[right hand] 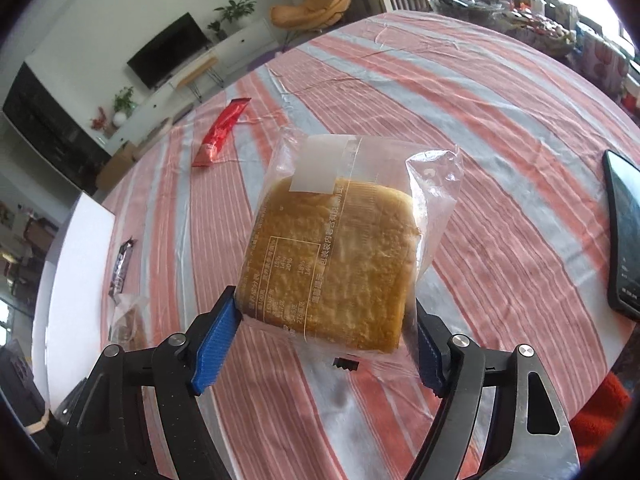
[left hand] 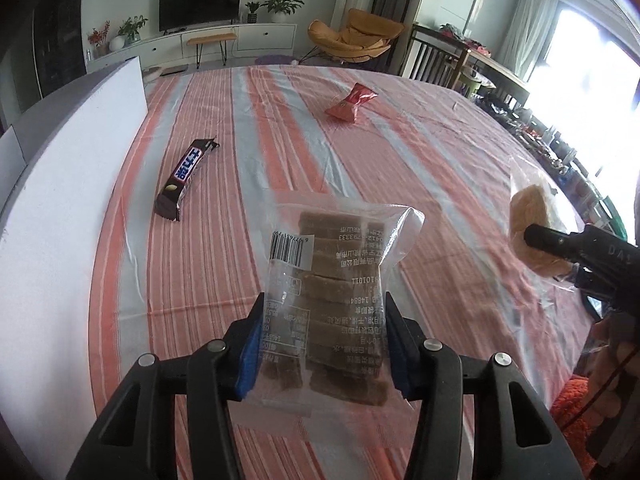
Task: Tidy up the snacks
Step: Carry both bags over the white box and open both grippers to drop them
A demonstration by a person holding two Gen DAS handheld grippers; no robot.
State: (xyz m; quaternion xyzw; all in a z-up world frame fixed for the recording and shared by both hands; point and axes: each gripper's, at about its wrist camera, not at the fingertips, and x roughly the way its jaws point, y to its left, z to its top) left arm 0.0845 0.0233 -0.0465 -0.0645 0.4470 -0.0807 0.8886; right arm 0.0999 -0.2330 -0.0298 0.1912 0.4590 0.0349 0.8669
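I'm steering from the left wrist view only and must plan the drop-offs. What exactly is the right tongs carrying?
Observer: The right tongs grip a clear-wrapped square golden cake, held above the striped tablecloth.
Operator: Anything on the table beyond my right edge?
Observer: Yes, a dark phone lies flat near that edge.
Operator: The red packet looks short to me.
Observer: From the right wrist the red packet is a long, narrow sachet.
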